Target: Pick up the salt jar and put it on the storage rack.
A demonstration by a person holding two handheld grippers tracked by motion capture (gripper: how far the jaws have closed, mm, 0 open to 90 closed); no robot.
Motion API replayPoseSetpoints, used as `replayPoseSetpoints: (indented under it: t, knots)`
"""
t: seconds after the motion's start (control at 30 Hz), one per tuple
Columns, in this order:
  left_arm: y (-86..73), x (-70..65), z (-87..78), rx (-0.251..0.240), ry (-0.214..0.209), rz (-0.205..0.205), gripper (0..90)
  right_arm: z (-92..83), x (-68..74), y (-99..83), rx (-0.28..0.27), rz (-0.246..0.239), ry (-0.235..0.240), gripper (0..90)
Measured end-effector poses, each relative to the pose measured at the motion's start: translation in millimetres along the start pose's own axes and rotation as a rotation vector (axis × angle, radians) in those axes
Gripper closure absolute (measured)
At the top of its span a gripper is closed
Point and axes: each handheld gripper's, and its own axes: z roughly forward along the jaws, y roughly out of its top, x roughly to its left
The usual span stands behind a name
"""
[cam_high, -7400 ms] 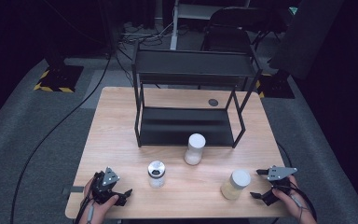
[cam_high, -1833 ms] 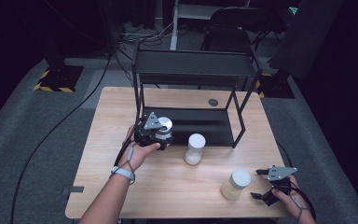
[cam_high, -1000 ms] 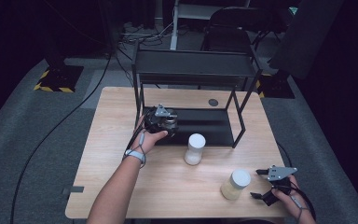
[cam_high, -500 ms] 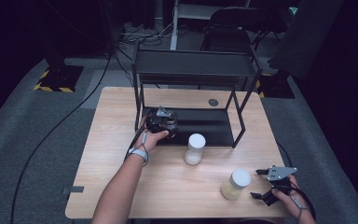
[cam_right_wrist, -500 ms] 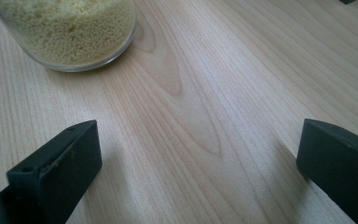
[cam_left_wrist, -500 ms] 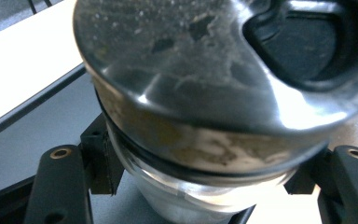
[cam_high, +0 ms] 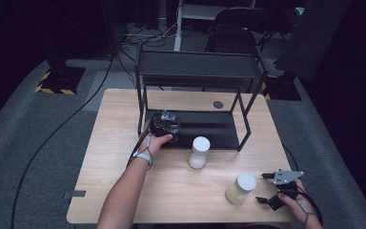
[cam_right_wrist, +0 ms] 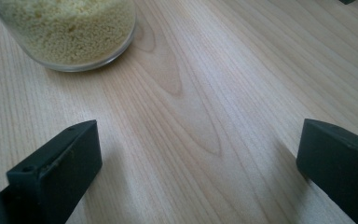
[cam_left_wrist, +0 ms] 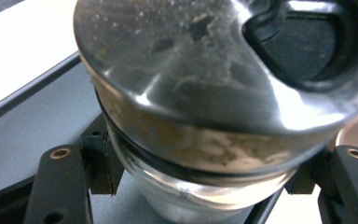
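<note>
glass under a metal lid makes the jar (cam_left_wrist: 214, 116) hard, slick and breakable; the left tool (cam_high: 164, 125) is clamped on its body just below the lid, at the front left of the rack's lower shelf (cam_high: 214, 128). right tool (cam_high: 277, 188) rests spread on the desk (cam_high: 124, 109).

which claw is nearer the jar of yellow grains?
Right. The right claw sits open on the table just beside the jar of yellow grains. The left claw is far across at the rack, shut on the metal-lidded jar.

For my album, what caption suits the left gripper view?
Hand-held gripper clamping a metal-lidded glass jar over the dark shelf.
</note>
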Motion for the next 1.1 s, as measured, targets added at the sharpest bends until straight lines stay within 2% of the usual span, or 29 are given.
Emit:
replayPoseSetpoints:
  t: [0.43, 0.53, 0.63, 0.83, 0.97, 1.1]
  knots:
    - [-5.7, 3.3, 4.4, 0.007, -0.018, -0.027, 30.1, 0.0, -0.1, 0.0, 0.000, 0.000, 0.000, 0.0]
    - [-6.6, 4.3, 4.3, 0.005, -0.020, -0.027, 30.1, 0.0, -0.1, 0.0, 0.000, 0.000, 0.000, 0.0]
    - [-6.6, 3.7, 4.8, 0.008, -0.018, -0.010, 30.0, 0.0, -0.1, 0.0, 0.000, 0.000, 0.000, 0.0]
    - [-6.7, 3.0, 4.8, 0.006, -0.013, -0.026, 29.4, 0.0, 0.0, 0.0, 0.000, 0.000, 0.000, 0.0]
    - [-9.3, 1.2, -2.4, -0.040, 0.004, -0.059, 16.1, 0.0, 0.0, 0.0, 0.000, 0.000, 0.000, 0.0]
    - [-6.0, -3.5, -14.7, -0.072, 0.012, -0.058, 11.1, 0.0, 0.0, 0.0, 0.000, 0.000, 0.000, 0.0]
